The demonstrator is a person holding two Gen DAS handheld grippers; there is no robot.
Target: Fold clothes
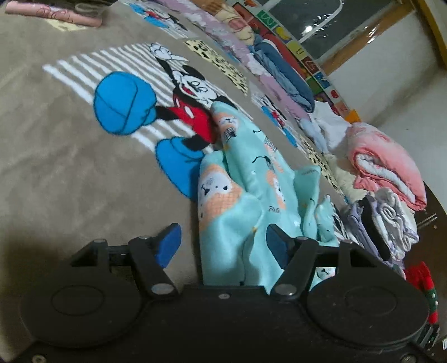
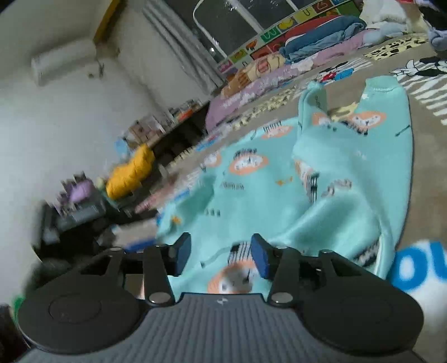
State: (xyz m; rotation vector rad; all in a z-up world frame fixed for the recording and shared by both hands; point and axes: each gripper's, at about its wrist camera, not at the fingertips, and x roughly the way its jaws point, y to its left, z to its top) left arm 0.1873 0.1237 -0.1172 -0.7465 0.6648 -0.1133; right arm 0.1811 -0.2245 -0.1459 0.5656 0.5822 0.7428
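A turquoise garment printed with orange patches and small cartoon animals lies crumpled on a tan Mickey Mouse blanket. In the left wrist view its bunched end rises between the blue pads of my left gripper. The jaws stand wide; the left pad is clear of the cloth and the right pad sits against a fold. In the blurred right wrist view the same garment spreads ahead, a cuffed sleeve end at the far side. My right gripper hovers over its near edge, open, with cloth seen under the gap.
A folded pink quilt and a lilac and white clothes pile sit right of the garment. A blue blanket lies by the far wall, and a pink folded item at the top left. A yellow bundle and shelves stand left.
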